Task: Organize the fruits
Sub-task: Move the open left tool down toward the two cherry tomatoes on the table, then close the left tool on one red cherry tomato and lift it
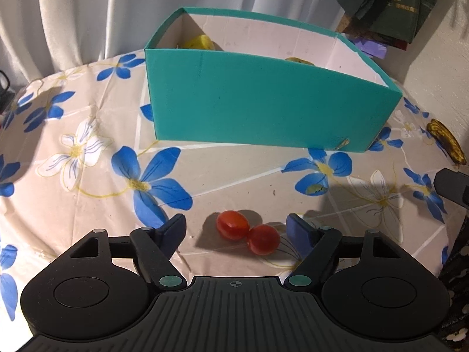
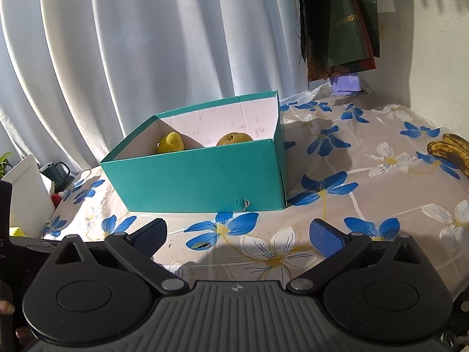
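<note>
Left wrist view
- Left gripper [image 1: 236, 228]: lower centre of frame; jaws spread wide, empty, straddling both tomatoes, seemingly lined up for a pick.
- Tomatoes [image 1: 247, 232]: two small red ones, touching each other, on the cloth between the fingertips; nearer the right-hand pad, contact with it not discernible.
- Teal box [image 1: 263, 105]: centre to upper frame, open-topped, well beyond the tomatoes; likely the collecting place.
- Yellow fruit [image 1: 199, 42]: upper left inside the box, mostly hidden by the wall; a second fruit top barely showing over the rim further right.
- Bananas [image 1: 447, 142]: right edge, heavily browned, on the cloth outside the box, not yet sorted.
- Tablecloth [image 1: 88, 146]: floral, blue and white, under everything.

Right wrist view
- Right gripper [image 2: 237, 234]: lower centre; jaws wide apart, nothing between them but cloth; judged to be idle.
- Teal box [image 2: 199, 182]: mid-frame, small tear low on the near wall.
- Yellow fruit [image 2: 171, 143]: left inner corner of the box.
- Round fruit [image 2: 234, 139]: centre of the box, behind the near wall, apart from the yellow one.
- Bananas [image 2: 451, 152]: right edge, well apart from the box.
- Curtain [image 2: 176, 44]: pale, filling the upper frame.
</note>
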Available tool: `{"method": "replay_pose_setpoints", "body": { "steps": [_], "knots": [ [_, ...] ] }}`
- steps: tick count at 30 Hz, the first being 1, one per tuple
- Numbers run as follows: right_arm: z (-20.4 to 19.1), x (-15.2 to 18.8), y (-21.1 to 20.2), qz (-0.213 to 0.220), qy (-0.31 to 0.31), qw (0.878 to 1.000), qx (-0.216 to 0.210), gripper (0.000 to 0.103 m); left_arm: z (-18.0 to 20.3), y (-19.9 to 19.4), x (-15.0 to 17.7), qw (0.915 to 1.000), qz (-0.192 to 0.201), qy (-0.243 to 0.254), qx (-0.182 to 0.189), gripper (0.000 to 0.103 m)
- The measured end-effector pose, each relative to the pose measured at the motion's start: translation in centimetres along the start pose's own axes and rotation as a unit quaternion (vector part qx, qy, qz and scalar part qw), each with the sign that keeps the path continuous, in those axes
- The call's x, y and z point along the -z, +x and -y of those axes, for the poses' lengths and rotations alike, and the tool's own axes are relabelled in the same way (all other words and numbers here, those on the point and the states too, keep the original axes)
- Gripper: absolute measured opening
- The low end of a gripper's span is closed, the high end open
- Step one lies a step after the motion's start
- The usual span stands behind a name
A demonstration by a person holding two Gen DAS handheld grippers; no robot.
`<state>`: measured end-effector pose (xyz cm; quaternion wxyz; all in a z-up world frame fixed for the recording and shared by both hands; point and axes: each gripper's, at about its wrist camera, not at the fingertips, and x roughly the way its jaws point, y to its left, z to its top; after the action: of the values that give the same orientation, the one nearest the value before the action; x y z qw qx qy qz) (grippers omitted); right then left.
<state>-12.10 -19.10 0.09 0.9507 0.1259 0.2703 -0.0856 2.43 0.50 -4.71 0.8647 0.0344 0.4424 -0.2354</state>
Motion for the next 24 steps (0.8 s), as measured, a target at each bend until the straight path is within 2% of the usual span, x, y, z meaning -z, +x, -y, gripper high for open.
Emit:
{"method": "replay_pose_setpoints", "body": {
  "steps": [4, 6, 7, 8, 15, 20, 24],
  "knots": [
    [0.3, 0.0, 0.6, -0.007, 0.004, 1.0, 0.001, 0.103, -0.3, 0.3, -0.6, 0.9999, -0.004, -0.014, 0.003, 0.076],
    [0.5, -0.1, 0.9, -0.01, 0.007, 1.0, 0.0, 0.103, -0.2, 0.7, -0.8, 0.9998, -0.016, -0.014, -0.003, 0.069],
    [0.5, -0.1, 1.0, -0.011, 0.007, 1.0, -0.001, 0.103, -0.2, 1.0, -0.8, 0.9996, -0.024, -0.016, -0.002, 0.06],
    [0.6, -0.1, 1.2, -0.012, 0.007, 1.0, -0.001, 0.103, -0.2, 1.2, -0.9, 0.9993, -0.031, -0.018, 0.0, 0.057],
    [0.8, -0.5, 2.0, -0.015, 0.006, 1.0, -0.002, 0.103, 0.4, 1.6, -1.4, 0.9987, -0.045, -0.021, -0.002, 0.048],
    [0.9, -0.7, 2.2, -0.015, 0.004, 1.0, 0.0, 0.103, -0.1, 1.8, -1.8, 0.9979, -0.054, -0.036, 0.0, 0.036],
    [1.1, -0.8, 2.3, -0.015, 0.004, 1.0, 0.0, 0.103, -0.5, 1.7, -1.9, 0.9973, -0.06, -0.043, -0.005, 0.036]
  ]
}}
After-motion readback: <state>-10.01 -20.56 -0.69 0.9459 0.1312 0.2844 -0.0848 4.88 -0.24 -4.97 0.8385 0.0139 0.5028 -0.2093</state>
